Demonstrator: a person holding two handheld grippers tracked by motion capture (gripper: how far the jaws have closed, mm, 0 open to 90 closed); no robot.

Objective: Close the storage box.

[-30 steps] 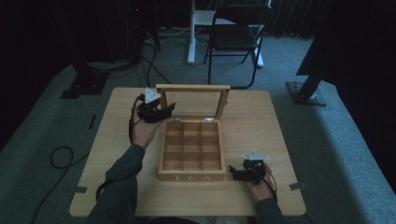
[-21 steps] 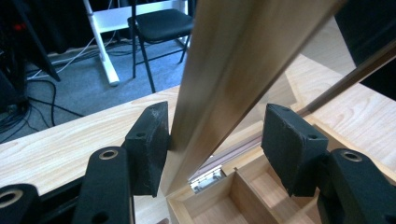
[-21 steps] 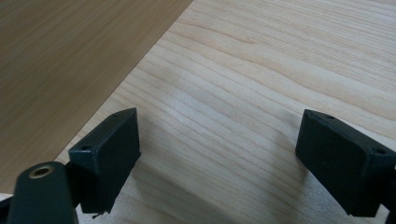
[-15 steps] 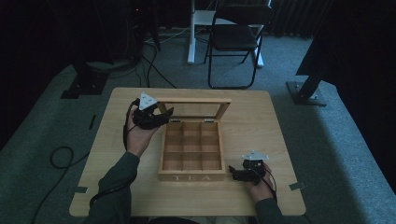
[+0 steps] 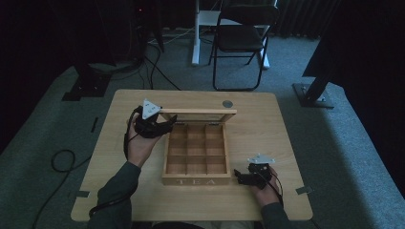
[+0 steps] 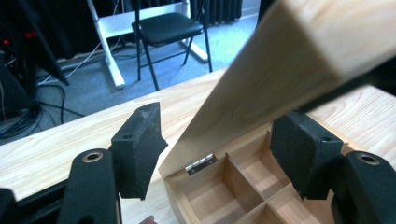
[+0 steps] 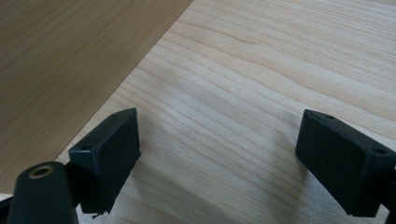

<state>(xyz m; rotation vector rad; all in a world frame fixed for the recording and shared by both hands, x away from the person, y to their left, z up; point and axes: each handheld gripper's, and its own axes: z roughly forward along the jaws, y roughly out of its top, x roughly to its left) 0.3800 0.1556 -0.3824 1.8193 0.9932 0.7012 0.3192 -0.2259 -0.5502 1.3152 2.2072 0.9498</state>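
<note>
The left gripper (image 5: 168, 121) sits at the raised lid (image 5: 198, 112) of the tea box (image 5: 196, 180) mid-table; its jaws have just been opening, releasing the lid edge between them. The right gripper (image 5: 237, 175), jaws wide and empty, rests beside the box, perhaps steadying it.

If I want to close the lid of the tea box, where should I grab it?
Probably the lid's free top rail, near its left corner. The lid stands upright on hinges at the back of the tea box, and that thin wooden edge already sits between the open jaws of the left tool. Come from the left.
</note>
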